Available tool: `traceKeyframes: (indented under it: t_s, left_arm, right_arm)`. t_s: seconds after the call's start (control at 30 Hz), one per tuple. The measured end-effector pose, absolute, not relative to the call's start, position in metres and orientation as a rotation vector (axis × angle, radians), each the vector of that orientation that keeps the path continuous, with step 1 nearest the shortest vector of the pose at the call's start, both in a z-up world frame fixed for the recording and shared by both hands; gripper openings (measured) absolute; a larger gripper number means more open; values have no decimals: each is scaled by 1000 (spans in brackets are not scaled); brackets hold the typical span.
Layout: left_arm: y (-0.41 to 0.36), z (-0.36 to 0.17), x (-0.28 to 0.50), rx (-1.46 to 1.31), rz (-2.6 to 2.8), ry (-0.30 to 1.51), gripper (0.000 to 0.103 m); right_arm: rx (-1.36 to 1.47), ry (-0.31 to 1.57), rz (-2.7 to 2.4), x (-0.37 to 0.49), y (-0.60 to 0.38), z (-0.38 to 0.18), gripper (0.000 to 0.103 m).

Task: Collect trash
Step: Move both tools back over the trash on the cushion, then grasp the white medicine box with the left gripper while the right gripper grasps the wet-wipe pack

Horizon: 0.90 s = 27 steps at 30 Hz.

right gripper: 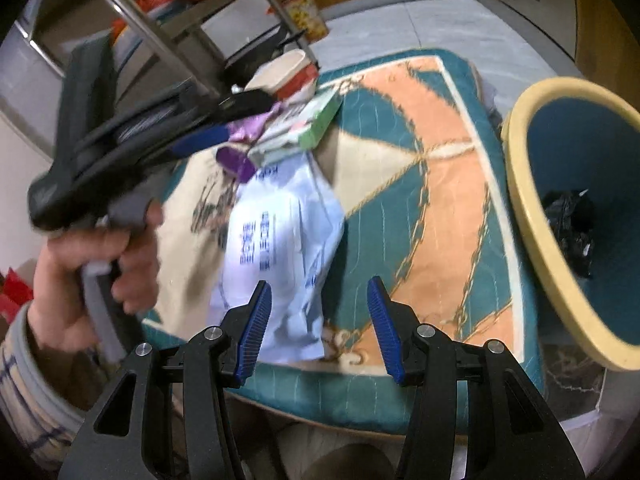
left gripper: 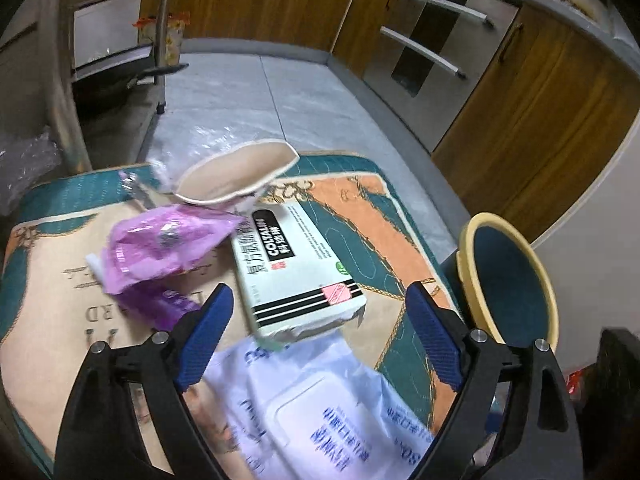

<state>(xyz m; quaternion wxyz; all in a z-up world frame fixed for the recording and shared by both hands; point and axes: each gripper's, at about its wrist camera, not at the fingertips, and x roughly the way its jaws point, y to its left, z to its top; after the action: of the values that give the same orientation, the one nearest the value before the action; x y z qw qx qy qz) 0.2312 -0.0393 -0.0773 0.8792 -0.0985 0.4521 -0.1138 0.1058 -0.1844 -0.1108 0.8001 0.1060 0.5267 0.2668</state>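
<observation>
A patterned mat (left gripper: 400, 216) is spread on the floor, and the trash is scattered on it; a yellow-rimmed bin (right gripper: 532, 216), with a black bag (right gripper: 570, 228) inside, is seen just beside the mat's edge; a white wipes packet (right gripper: 276, 248) is laid nearest both grippers; a medicine box (left gripper: 296, 268), a purple wrapper (left gripper: 160, 248) and a paper cup (left gripper: 236, 176) are found beyond it; the left gripper (left gripper: 316, 332) and right gripper (right gripper: 318, 326) are held above with fingers released, nothing grasped.
</observation>
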Motion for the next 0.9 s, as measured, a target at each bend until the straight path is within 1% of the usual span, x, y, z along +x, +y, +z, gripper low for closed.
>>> traceKeyframes:
  t_s: [0.2, 0.37, 0.5, 0.57, 0.63, 0.67, 0.73, 0.77, 0.8, 0.9]
  left_arm:
    - [-56, -101, 257, -154, -151, 1063, 86]
    - [-65, -110, 267, -119, -110, 1092, 86]
    - [-68, -113, 268, -116, -92, 1102, 82]
    - [-65, -113, 267, -122, -93, 1100, 81]
    - [-62, -112, 265, -136, -98, 1096, 81]
    - [-61, -111, 264, -141, -100, 1096, 80]
    - [-60, -109, 260, -150, -107, 1094, 80]
    - [-60, -108, 257, -158, -115, 1093, 80]
    - [-59, -107, 254, -164, -124, 1091, 80]
    - [-59, -102, 247, -178, -146, 1085, 80]
  right_arm:
    - [258, 1176, 614, 104, -186, -120, 52]
    - [280, 1190, 636, 103, -187, -123, 52]
    - [341, 1220, 663, 104, -188, -129, 52]
    - [364, 1239, 677, 106, -186, -132, 52]
    - [385, 1256, 705, 107, -184, -134, 45]
    - [392, 1260, 718, 107, -183, -134, 39]
    - [397, 1261, 720, 108, -183, -134, 35]
    - [399, 1261, 722, 109, -183, -134, 30]
    - [408, 1258, 722, 110, -186, -134, 27]
    - [432, 1235, 712, 111, -198, -129, 23]
